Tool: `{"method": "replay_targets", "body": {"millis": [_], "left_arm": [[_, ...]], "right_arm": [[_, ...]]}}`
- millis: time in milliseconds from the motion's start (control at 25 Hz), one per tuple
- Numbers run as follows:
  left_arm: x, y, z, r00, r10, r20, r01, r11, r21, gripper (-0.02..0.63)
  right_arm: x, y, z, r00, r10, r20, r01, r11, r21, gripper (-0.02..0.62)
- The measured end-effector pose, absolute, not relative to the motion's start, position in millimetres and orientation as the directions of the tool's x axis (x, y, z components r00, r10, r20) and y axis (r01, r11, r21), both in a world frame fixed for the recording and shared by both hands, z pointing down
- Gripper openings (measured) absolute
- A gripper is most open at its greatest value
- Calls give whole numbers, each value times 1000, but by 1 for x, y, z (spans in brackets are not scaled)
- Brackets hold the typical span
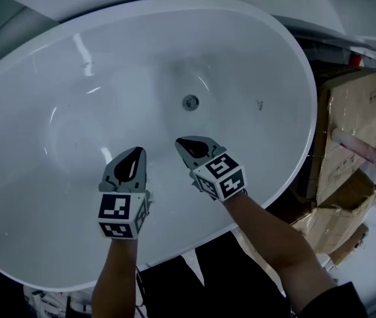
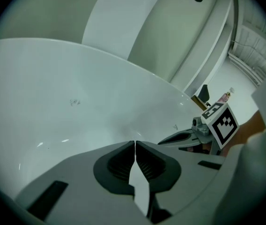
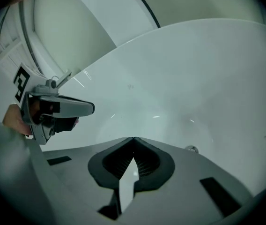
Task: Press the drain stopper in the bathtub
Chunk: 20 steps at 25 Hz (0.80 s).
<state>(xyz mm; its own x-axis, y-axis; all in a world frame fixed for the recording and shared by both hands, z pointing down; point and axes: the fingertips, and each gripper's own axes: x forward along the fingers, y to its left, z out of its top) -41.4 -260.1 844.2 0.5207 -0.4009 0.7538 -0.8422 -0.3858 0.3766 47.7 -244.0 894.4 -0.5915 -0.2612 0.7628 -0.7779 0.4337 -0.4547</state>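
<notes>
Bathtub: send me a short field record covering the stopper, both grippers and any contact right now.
tub: white oval bathtub
stopper: round metal drain stopper on the tub floor, nothing touching it
left gripper: left gripper, jaws together, empty, above the basin
right gripper: right gripper, jaws together, empty, the nearer one to the stopper but apart from it
beside tub: cardboard boxes

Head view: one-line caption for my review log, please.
Left gripper and right gripper, both shut and empty, hover over the white bathtub, short of its drain stopper.

Drain stopper (image 1: 190, 102): small round metal disc, flat in white oval bathtub (image 1: 55, 65) floor, untouched.
</notes>
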Motion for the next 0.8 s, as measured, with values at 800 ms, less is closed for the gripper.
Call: {"method": "replay_targets", "body": {"millis": [800], "left_arm": [[-31, -295, 991, 481, -326, 814, -863, -343, 372, 23]], "right_arm": [[109, -272, 1065, -390, -136, 911, -814, 512, -272, 14]]}}
